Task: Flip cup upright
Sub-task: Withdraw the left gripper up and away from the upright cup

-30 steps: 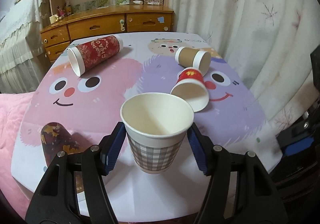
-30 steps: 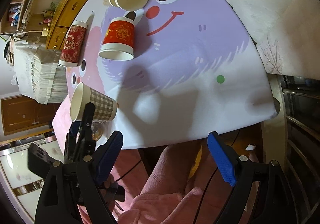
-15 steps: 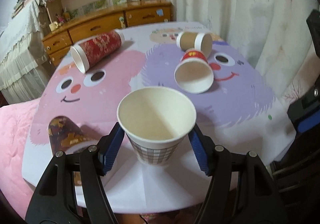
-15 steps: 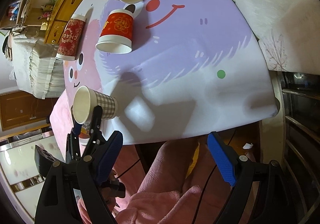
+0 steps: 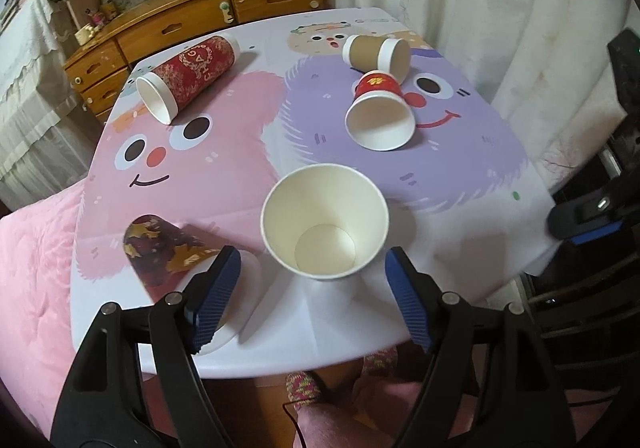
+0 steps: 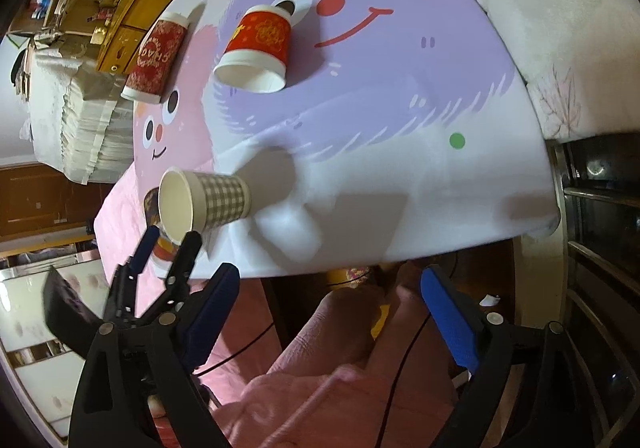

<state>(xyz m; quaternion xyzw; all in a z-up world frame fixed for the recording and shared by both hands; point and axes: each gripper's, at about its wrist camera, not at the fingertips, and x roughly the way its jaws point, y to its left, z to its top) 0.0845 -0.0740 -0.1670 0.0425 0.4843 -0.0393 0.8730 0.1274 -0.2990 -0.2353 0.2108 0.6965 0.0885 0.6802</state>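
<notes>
A grey-checked white paper cup (image 5: 325, 226) stands upright near the table's front edge, mouth up; it also shows in the right wrist view (image 6: 204, 203). My left gripper (image 5: 312, 292) is open, its blue pads clear of the cup on both sides and drawn back above it. My right gripper (image 6: 328, 312) is open and empty, held off the table's front edge above a pink-clad lap.
Several cups lie on their sides: a dark red tall cup (image 5: 188, 77), a red cup (image 5: 380, 115), a brown cup (image 5: 378, 55) and a dark leaf-patterned cup (image 5: 164, 254) beside the left finger. The table (image 5: 460, 268) has a cartoon cloth. Wooden drawers stand behind, curtains to the right.
My left gripper has opened, let go of the checked cup and pulled back and up. The cup now stands on the table. The right gripper has barely moved.
</notes>
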